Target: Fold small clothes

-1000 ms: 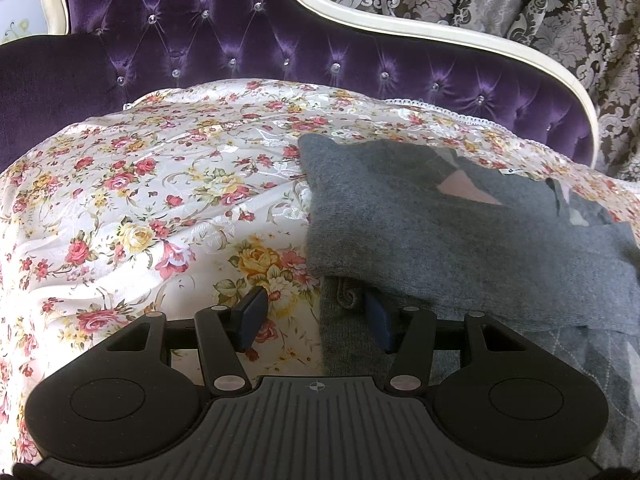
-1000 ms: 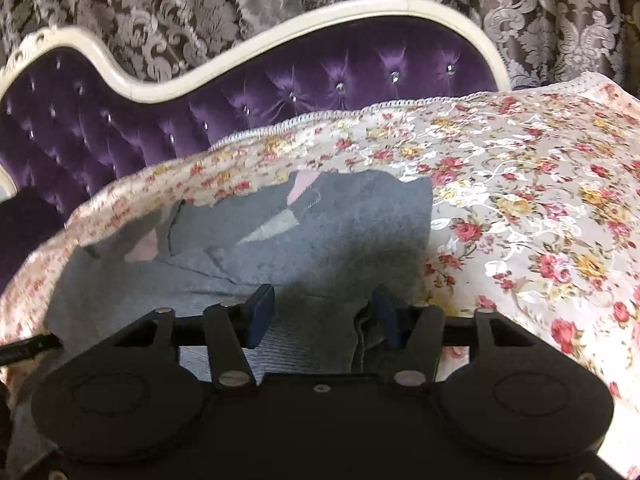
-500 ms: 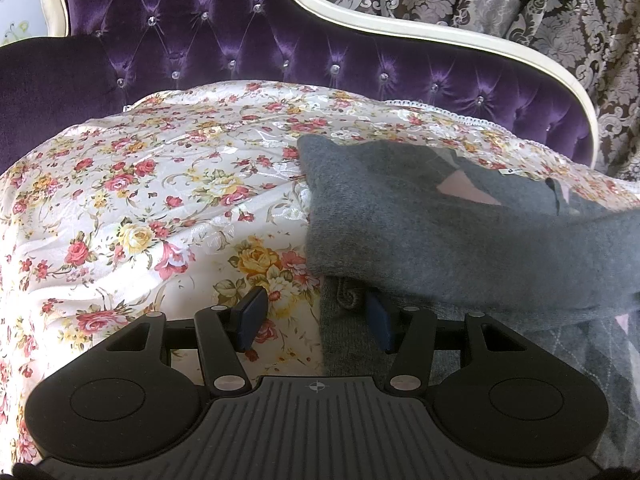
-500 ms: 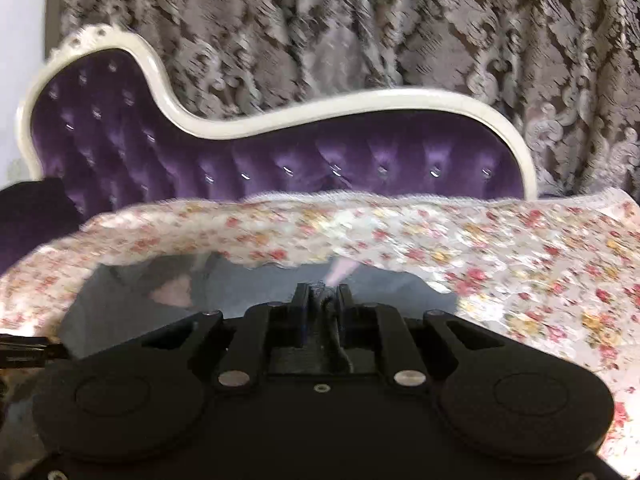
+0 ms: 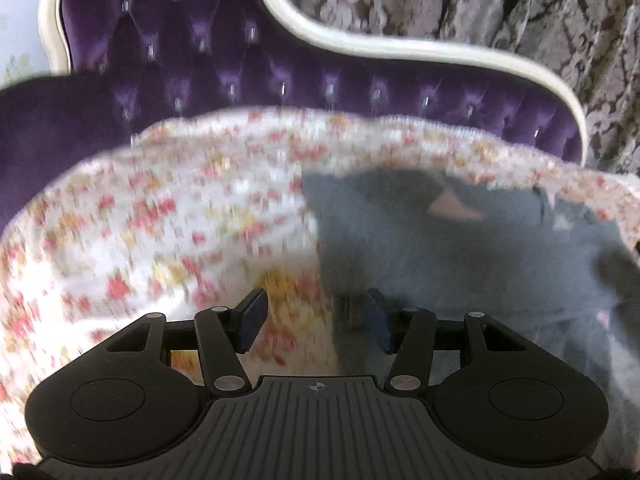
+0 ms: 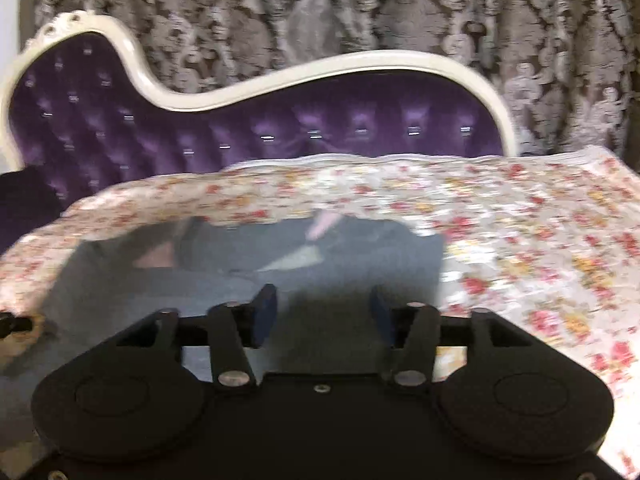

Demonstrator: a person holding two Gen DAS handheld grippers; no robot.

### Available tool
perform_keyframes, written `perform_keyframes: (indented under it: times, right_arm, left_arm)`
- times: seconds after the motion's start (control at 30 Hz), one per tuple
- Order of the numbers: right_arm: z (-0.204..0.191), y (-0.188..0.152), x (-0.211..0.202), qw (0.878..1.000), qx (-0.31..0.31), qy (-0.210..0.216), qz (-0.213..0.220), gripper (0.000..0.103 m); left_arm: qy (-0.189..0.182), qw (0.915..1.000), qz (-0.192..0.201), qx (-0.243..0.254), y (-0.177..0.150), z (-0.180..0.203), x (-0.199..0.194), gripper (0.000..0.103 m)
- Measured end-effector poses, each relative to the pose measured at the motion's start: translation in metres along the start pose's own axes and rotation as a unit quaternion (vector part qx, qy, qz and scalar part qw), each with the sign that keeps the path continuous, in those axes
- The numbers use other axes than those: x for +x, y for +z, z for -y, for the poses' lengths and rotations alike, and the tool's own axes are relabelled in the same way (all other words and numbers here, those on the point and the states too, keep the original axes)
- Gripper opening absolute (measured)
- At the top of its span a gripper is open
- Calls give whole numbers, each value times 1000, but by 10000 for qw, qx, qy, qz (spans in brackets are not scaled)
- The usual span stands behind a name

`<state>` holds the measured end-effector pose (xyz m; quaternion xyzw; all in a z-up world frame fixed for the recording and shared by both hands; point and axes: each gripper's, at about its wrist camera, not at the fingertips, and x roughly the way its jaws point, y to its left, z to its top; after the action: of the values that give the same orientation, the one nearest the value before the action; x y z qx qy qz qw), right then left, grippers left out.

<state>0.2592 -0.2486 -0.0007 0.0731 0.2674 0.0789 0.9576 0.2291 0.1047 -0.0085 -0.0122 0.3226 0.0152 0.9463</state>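
Right gripper [image 6: 323,312] reopening, grey sweater [image 6: 352,264] released.
Left gripper [image 5: 312,320] unchanged, half-open, apparently empty; fold laid down, blur.

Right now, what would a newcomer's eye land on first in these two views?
Probably the grey knit garment, lying folded on the floral bedspread, right of centre in the left wrist view. Behind it rises the purple tufted headboard with its cream frame, backed by damask curtains. Both pictures are motion-blurred.
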Motion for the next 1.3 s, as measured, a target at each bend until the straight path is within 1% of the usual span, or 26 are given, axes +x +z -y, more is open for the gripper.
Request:
perform_keyframes:
  times: [0.03,0.1,0.2,0.33,0.43,0.47,0.53,0.6,0.67,0.77,0.83,0.87,0.93,1.0,1.03,1.07,1.13,1.2,1.3]
  right_arm:
    - [-8,-2,0,10000,-29,86,-18,69]
    - [-22,-7,0,9996,-88,250,-47,69]
    - [-40,-16,2,9988,-174,437,-99,75]
    - [-48,-26,6,9980,-106,578,-224,75]
    - [-49,-34,7,9977,-5,596,-327,75]
    - [-48,-36,7,9975,33,600,-361,76]
    - [-47,-41,6,9972,83,601,-426,76]
    - [-45,-44,5,9971,132,594,-455,76]
    - [-43,-48,2,9970,194,582,-465,76]
    - [-39,-51,-8,9969,304,568,-441,76]
    - [-36,-53,-16,9970,335,553,-414,77]
    - [-35,-54,-19,9970,348,548,-411,82]
    - [-31,-57,-27,9968,390,564,-406,88]
    - [-29,-59,-36,9967,426,551,-406,89]
    - [-29,-61,-40,9968,426,540,-410,90]
    - [-29,-63,-44,9969,417,524,-411,93]
    - [-29,-67,-53,9972,384,500,-405,98]
    - [-29,-71,-62,9975,356,479,-389,99]
    - [-27,-76,-77,9973,398,461,-400,101]
  left_arm:
    - [-7,10000,91,27,6,2,-3,52]
    - [-95,9997,181,94,18,6,0,52]
    - [-79,9997,178,161,31,13,19,52]
    - [15,9999,-50,114,37,16,57,52]
    - [324,9989,-322,115,32,9,85,53]
    - [411,9981,-445,96,29,5,94,57]
    - [382,9985,-377,-60,28,-6,99,61]
    - [367,9982,-436,-165,32,-9,99,61]
    - [384,9981,-460,-148,33,-8,98,61]
    - [357,9978,-483,-287,33,-10,91,60]
    - [185,9975,-473,-490,32,-14,79,61]
    - [47,9972,-483,-572,31,-16,71,68]
    - [-197,9961,-544,-659,27,-15,55,78]
    - [-378,9965,-487,-572,19,-9,34,78]
    - [-398,9970,-447,-487,14,-5,24,80]
    - [-394,9977,-391,-387,8,0,12,86]
    - [-444,9982,-304,-274,-2,8,-7,93]
    - [-574,9978,-277,-196,-13,15,-24,93]
    - [-673,9973,-264,-125,-29,23,-46,93]
